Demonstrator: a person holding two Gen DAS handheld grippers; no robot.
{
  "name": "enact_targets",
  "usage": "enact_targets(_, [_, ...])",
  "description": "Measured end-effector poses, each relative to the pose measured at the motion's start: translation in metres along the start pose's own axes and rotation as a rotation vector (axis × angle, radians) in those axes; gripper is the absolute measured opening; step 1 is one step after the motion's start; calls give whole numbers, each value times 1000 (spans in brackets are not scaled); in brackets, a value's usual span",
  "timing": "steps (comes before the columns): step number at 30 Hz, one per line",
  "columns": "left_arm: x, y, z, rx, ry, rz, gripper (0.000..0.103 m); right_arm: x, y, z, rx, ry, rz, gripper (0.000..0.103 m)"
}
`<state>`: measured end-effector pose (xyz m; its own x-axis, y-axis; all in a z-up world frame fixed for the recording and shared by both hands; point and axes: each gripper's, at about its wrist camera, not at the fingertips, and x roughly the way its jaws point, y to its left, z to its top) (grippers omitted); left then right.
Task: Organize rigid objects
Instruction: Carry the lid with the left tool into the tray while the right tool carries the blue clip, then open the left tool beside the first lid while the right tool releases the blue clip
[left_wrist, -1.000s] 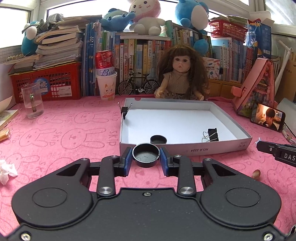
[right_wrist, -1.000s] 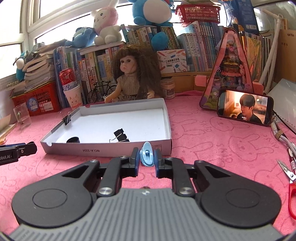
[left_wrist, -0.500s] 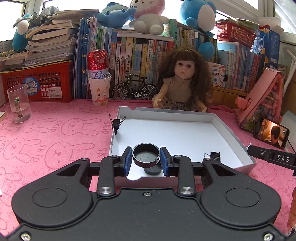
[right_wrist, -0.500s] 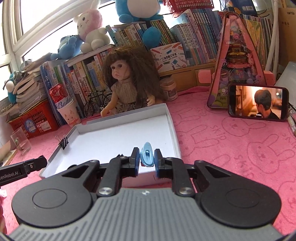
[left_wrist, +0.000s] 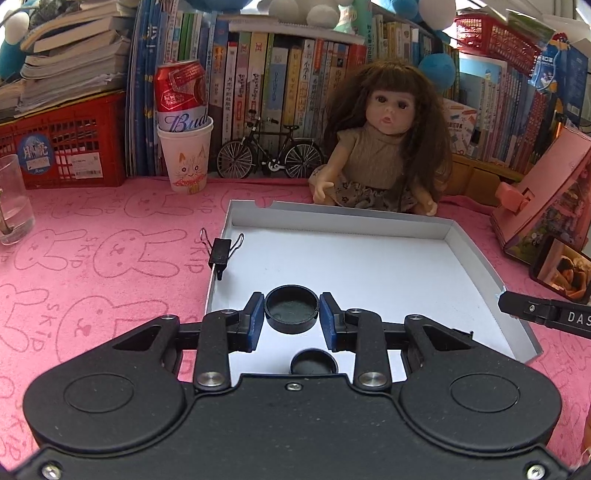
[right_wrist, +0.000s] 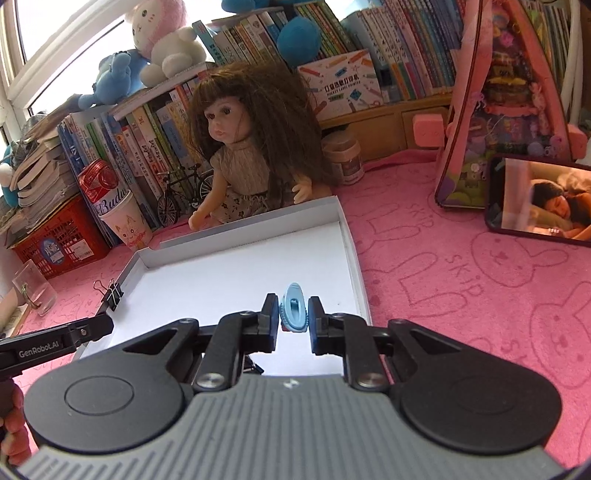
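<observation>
My left tongs pinch a round black plastic cap at frame centre, above the shallow white cardboard tray; a second black cap lies in the tray just below. My right tongs clamp a light-blue plastic clip over the tray's lower right corner.

place: home study desk | evidence: bookshelf, doll, plush toys

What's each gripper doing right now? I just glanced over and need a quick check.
Left gripper: shut on the black round cap, above the white tray.
Right gripper: shut on the blue clip, also above the tray.
</observation>
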<state>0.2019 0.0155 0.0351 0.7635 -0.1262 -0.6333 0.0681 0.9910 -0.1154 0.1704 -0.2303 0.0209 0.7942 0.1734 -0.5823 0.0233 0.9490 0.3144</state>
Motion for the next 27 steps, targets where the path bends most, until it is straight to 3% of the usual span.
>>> enact_targets(7, [23, -3, 1, 1, 59, 4, 30, 20, -2, 5, 19, 65, -3, 20])
enact_targets(27, [40, -13, -10, 39, 87, 27, 30, 44, 2, -5, 28, 139, 10, 21])
